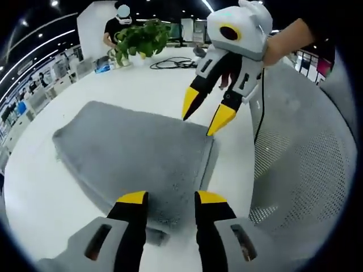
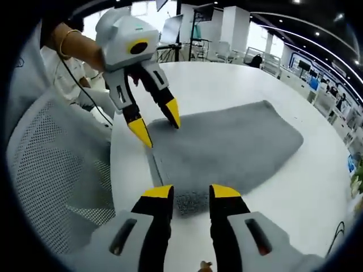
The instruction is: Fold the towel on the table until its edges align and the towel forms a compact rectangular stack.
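Towel (image 1: 136, 153) lay flat and grey on the white table (image 1: 39, 204), near edge toward me. My left gripper (image 1: 167, 198) and right gripper (image 2: 190, 192) both stood open over that edge's two corners, seemingly not yet touching, placed so I could lift it evenly for folding.
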Tool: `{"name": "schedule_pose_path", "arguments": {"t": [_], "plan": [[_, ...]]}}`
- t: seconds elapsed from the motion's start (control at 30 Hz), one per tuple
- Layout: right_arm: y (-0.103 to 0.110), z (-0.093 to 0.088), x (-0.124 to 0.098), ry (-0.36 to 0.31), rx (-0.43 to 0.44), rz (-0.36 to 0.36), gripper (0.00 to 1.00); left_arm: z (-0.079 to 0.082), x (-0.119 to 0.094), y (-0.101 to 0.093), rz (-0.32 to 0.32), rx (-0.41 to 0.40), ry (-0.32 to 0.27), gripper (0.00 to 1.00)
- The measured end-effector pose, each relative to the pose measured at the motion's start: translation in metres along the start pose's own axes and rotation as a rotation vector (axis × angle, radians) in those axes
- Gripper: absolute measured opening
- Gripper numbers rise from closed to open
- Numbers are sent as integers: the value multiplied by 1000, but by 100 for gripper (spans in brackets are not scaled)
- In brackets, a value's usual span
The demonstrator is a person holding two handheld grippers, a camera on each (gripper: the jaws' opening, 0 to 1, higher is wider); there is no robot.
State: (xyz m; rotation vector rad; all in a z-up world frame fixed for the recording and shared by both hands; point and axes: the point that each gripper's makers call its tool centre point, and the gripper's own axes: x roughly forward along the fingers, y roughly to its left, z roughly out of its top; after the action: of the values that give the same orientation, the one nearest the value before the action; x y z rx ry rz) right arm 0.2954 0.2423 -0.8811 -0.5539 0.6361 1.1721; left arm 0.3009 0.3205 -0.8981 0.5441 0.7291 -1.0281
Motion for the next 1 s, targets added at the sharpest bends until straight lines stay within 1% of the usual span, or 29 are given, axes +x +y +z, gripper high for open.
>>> {"name": "schedule_pose_path", "arguments": {"t": [0.1,0.13,0.17,0.2,0.23,0.27,0.33,0.37,0.4,0.47,0.53,0.6,0.63,0.67,0.7,0.77,0.8,0.93,1.0], "plan": [[6,-2,3,4,-7,8,24,-3,3,-3,2,24,15,33],[8,-4,4,11,-15,9,24,-4,4,-3,4,44,23,33],[10,-5,5,15,-19,10,24,-4,2,-6,7,86,38,33],[12,-6,6,20,-27,14,24,-4,1,-9,9,99,36,33],[13,-7,7,21,-30,16,23,-2,1,-11,7,96,26,32],[15,-8,9,15,-36,22,22,1,1,-15,-1,88,-2,31],[17,-9,12,13,-40,28,22,0,2,-16,-1,81,1,27],[18,-11,14,21,-55,28,22,-5,3,-14,16,99,20,27],[18,-12,15,31,-70,27,22,-7,4,-13,20,117,35,27],[19,-18,19,50,-93,29,22,-8,7,-13,22,127,36,26],[20,-20,22,55,-108,34,23,-8,10,-12,29,137,44,26],[19,-23,25,68,-172,27,24,-8,12,-10,45,167,53,24],[20,-20,25,50,-167,19,23,-7,12,-10,49,162,44,24],[19,-22,24,61,-155,15,21,-6,12,-9,53,151,40,23],[17,-22,23,58,-143,9,19,-6,13,-8,56,139,34,23],[12,-23,24,60,-151,-6,15,-6,14,-7,55,106,13,22],[11,-22,25,54,-151,-4,15,-6,13,-6,50,91,7,22],[11,-20,27,47,-155,-14,12,-6,14,-6,40,87,-14,21],[10,-20,27,47,-157,-21,11,-5,14,-3,62,96,-20,17]]}}
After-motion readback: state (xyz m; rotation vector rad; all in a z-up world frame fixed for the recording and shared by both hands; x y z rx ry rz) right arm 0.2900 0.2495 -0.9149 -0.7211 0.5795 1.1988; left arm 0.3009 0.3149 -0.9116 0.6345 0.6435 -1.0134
